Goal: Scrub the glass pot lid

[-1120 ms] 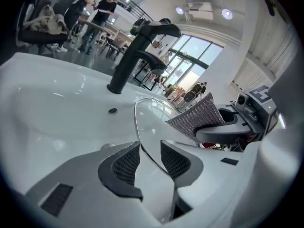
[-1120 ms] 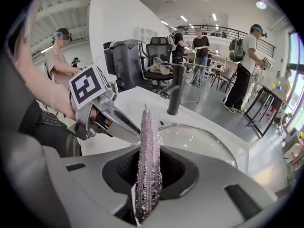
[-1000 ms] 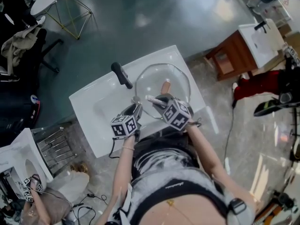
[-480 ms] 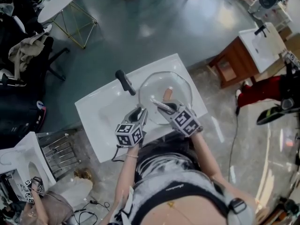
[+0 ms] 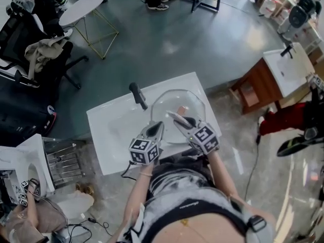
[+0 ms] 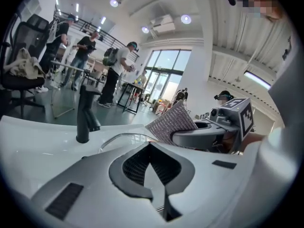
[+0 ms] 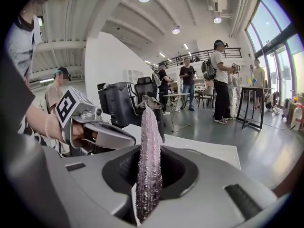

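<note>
The glass pot lid (image 5: 191, 101) lies in the white sink (image 5: 111, 130), its rim (image 6: 118, 137) showing beyond my left jaws. My left gripper (image 5: 156, 127) (image 6: 151, 148) hangs over the sink's near edge beside the lid. Its jaws have just been closing and now meet with nothing between them. My right gripper (image 5: 178, 118) (image 7: 149, 151) hovers over the lid's near side, shut on a sparkly scrub pad (image 7: 148, 146) (image 6: 172, 122) that stands up out of the jaws. The left gripper (image 7: 102, 136) shows just left of the pad.
A black faucet (image 5: 137, 96) (image 6: 85, 115) stands at the sink's back left. A wooden cabinet with another sink (image 5: 276, 75) is to the right. A chair (image 5: 43, 54), a round table (image 5: 83, 8) and a wire rack (image 5: 63, 156) are to the left. People stand farther off.
Both grippers have lifted up off the lid and drawn back a little toward the sink's near edge. The left jaws have closed. The pad stays in the right gripper.
</note>
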`<state>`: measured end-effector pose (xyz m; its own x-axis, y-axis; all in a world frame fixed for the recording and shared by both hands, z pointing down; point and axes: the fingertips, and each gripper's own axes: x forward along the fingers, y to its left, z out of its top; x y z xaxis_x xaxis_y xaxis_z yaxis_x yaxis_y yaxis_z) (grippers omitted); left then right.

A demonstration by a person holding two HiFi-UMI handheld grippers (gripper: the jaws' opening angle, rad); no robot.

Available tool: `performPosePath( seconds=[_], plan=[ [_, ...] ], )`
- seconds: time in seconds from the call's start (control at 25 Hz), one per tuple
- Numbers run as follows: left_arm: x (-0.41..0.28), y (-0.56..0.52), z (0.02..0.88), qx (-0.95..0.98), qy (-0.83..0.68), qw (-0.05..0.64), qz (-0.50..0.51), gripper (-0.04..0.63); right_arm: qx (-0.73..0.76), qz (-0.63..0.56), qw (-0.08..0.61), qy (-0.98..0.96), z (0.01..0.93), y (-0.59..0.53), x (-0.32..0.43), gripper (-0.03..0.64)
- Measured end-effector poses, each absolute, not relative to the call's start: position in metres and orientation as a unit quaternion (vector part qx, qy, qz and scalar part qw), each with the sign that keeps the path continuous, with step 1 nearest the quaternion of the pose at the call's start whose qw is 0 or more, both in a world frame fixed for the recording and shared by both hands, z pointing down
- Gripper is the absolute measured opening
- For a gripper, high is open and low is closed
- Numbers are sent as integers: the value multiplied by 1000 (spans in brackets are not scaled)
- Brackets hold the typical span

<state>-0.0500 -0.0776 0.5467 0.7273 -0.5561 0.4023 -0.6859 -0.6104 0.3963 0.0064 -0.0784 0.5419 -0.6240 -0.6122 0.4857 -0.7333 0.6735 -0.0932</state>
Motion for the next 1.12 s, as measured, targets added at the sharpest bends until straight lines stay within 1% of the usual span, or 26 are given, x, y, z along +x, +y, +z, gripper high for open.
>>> performPosePath(
  seconds=[0.16, 0.36, 0.72, 1.12],
  plan=[
    [-28, -67, 520, 890, -366, 249, 108, -9, 376, 149, 200, -892, 525, -67, 23, 83],
    [-3, -49, 486, 891, -397, 202, 85, -9, 369, 133, 180, -902, 501, -49, 47, 81],
    [24, -5, 446, 885, -433, 155, 70, -9, 358, 124, 99, -920, 454, -20, 84, 81],
    [21, 29, 412, 884, -448, 125, 47, -9, 357, 78, 84, -927, 418, 14, 77, 80]
  ],
)
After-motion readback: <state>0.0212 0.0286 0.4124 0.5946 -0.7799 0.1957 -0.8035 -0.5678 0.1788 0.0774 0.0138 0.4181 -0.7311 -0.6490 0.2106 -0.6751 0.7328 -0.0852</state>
